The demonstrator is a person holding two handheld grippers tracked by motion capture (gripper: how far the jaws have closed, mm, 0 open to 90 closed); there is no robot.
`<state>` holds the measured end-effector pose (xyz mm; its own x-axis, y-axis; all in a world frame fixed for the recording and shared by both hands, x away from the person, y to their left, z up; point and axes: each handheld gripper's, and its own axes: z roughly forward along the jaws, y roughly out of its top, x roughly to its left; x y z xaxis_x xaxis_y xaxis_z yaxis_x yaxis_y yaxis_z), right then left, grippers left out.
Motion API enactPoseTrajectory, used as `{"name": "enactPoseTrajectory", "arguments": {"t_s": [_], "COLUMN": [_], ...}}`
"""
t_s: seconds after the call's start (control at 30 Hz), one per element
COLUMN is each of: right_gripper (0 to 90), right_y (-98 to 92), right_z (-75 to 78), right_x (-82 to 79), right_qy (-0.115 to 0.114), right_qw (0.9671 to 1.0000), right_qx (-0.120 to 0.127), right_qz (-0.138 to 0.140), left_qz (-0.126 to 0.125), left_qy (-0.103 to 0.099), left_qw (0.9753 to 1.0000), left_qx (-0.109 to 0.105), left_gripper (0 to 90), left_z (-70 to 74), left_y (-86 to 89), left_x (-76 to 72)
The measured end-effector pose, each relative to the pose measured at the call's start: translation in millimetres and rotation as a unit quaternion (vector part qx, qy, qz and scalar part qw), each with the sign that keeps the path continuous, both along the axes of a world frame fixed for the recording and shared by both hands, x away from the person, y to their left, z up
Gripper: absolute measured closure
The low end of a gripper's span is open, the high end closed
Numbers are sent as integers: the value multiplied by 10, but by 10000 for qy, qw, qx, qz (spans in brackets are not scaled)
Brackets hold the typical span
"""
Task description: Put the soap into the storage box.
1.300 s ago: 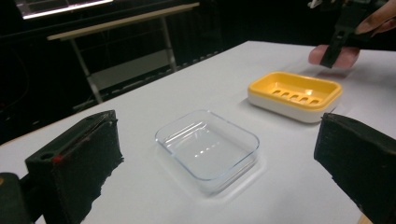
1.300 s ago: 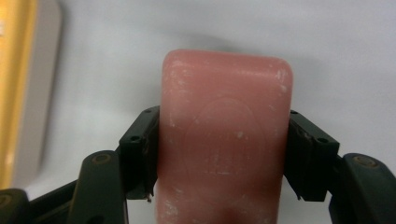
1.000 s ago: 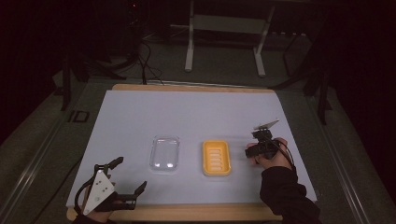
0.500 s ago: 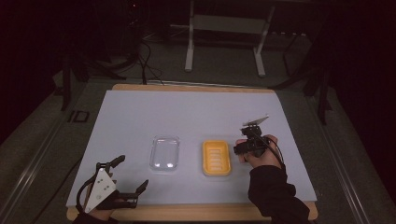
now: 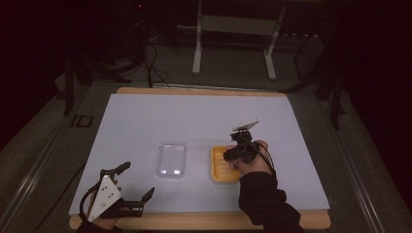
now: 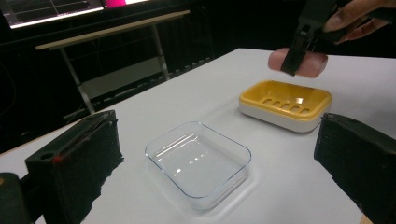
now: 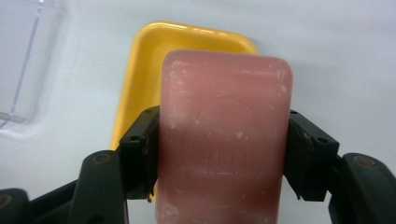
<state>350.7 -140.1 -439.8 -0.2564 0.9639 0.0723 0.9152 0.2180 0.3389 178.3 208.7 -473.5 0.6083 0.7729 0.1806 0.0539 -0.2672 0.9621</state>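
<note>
Dark floor and metal frame legs surround my pale counter, which fills the middle of the high view. Nearest to me, at the front left corner, I hold the left tongs low over the counter, jaws spread wide apart and gripping nothing; in the left gripper view they stand at either edge with bare counter between them. Just beyond them lies a clear plastic tray, empty, flat on the counter. Beside it, to the right in the high view, sits the yellow soap dish, slotted inside as the left gripper view reveals. My right tongs are clamped on a pink soap bar, one jaw pressed to each long side. The right gripper view looks down past the bar onto the dish, which lies directly under it. From the left gripper view I see the bar is above the dish's far end, apart from it, not touching. From the high view my right hand hides the bar.
</note>
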Motion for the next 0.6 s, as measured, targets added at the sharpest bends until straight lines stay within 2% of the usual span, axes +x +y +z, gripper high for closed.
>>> {"name": "enactPoseTrajectory", "arguments": {"t_s": [0.3, 0.6], "right_gripper": [369, 369], "right_y": [153, 260], "right_z": [-144, -275], "right_x": [4, 19], "right_qy": [84, 92], "right_qw": [9999, 9999], "right_qx": [130, 17], "right_qz": [-20, -50], "left_qz": [-19, -33], "left_qy": [-1, -13], "left_qw": [10000, 10000], "left_qx": [-1, -23], "left_gripper": [9, 9], "left_z": [3, 5], "left_y": [5, 5], "left_x": [-15, -29]}}
